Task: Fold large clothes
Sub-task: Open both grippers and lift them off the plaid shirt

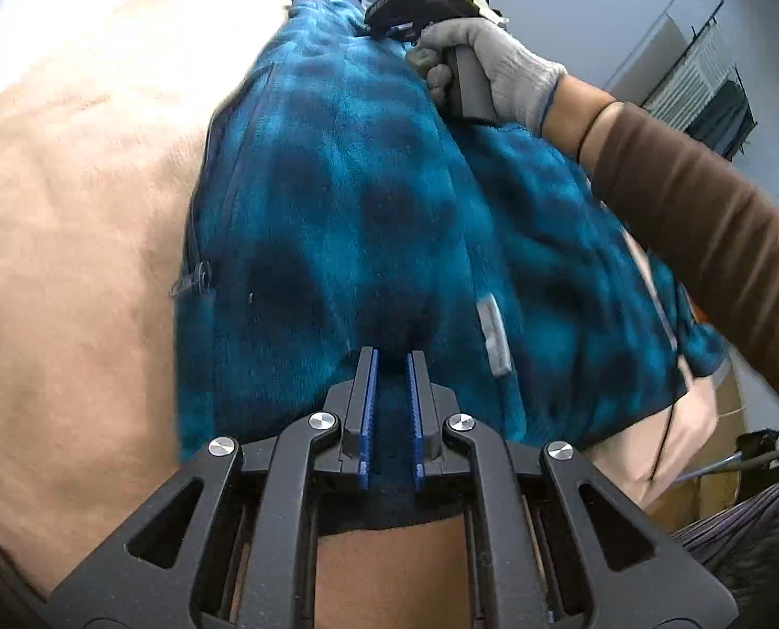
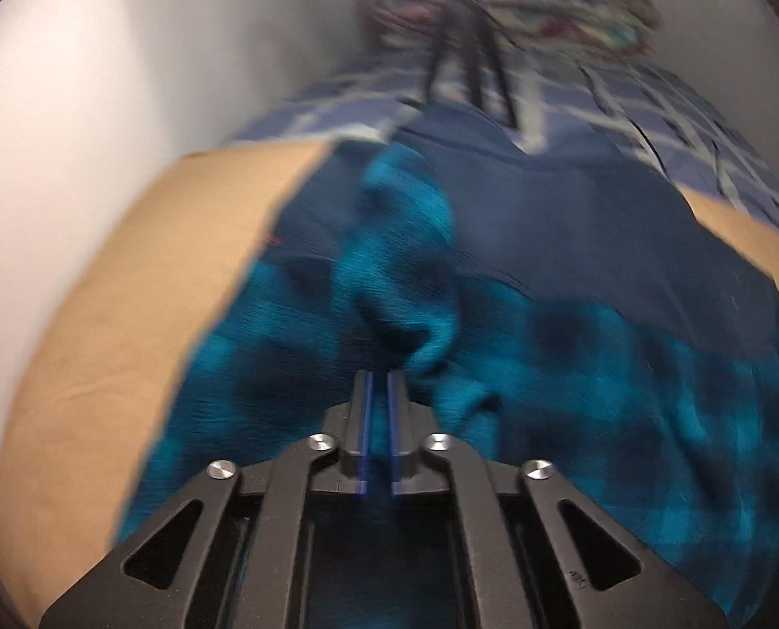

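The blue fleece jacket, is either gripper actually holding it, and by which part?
Both hold it. The left gripper pinches the blue fleece jacket at a bunched fold near its edge; the right gripper is shut on another gathered fold.

Spread on a sheet (image 1: 75,209), a fleece jacket (image 1: 347,209); left gripper (image 1: 393,361) at its near edge, right gripper (image 1: 389,26) at the far end, gloved hand (image 1: 494,68) alongside; checked bedding (image 2: 677,120) beyond.

1. The left gripper (image 1: 391,359) points steeply down, its blue pads (image 1: 369,382) nearly together, pinching fleece.
2. The right gripper (image 2: 377,380) tilts down, jaws closed on fleece.
3. A gloved hand (image 1: 486,71) grips the right gripper's handle at the far side, brown sleeve (image 1: 703,220) behind.
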`<state>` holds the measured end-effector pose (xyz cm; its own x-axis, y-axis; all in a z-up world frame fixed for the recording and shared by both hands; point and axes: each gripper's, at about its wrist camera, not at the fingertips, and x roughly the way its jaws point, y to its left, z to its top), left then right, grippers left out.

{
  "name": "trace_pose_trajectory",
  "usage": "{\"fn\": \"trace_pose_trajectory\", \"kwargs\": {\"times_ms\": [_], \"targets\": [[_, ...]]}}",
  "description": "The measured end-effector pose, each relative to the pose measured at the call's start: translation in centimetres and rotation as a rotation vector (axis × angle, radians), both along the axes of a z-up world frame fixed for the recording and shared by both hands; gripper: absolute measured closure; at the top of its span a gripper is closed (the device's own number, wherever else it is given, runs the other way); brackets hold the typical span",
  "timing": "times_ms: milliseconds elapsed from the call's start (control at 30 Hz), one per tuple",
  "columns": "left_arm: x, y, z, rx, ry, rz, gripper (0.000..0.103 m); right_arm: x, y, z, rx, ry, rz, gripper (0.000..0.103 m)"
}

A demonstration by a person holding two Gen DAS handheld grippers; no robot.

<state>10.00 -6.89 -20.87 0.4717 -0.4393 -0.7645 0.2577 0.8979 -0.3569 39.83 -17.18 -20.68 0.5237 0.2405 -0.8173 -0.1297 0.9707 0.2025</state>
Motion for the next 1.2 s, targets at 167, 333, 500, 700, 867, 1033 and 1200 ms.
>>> {"fn": "trace_pose_trajectory", "kwargs": {"times_ms": [167, 333, 500, 700, 867, 1033, 1200], "targets": [[-0.2, 0.1, 0.8, 0.007, 0.008, -0.002, 0.095, -0.7, -0.1, 1.0, 0.002, -0.020, -0.021, 0.103], [-1.4, -0.7, 3.2, -0.024, -0.072, -0.029, 0.095, -5.1, 0.8, 5.9, 0.026, -0.069, 0.044, 0.099], [-2.3, -1.9, 2.8, 0.002, -0.075, -0.067, 0.095, -13.2, 2.6, 8.4, 0.124, -0.057, 0.181, 0.099], [-2.9, -2.3, 0.6, 0.026, -0.046, -0.088, 0.095, -20.3, 5.2, 4.5, 0.097, 0.060, 0.244, 0.099], [-3.9, -2.0, 1.8, 0.050, -0.070, -0.076, 0.095, -21.4, 5.1, 1.4, 0.073, 0.085, 0.175, 0.099], [-5.6, -1.5, 6.5, 0.059, -0.181, -0.092, 0.090, -23.0, 4.1, 4.0, 0.116, 0.093, 0.095, 0.099], [-6.6, 0.3, 11.8, -0.004, -0.272, -0.062, 0.030, -28.1, 0.3, 9.1, 0.132, -0.003, 0.021, 0.060]]}}
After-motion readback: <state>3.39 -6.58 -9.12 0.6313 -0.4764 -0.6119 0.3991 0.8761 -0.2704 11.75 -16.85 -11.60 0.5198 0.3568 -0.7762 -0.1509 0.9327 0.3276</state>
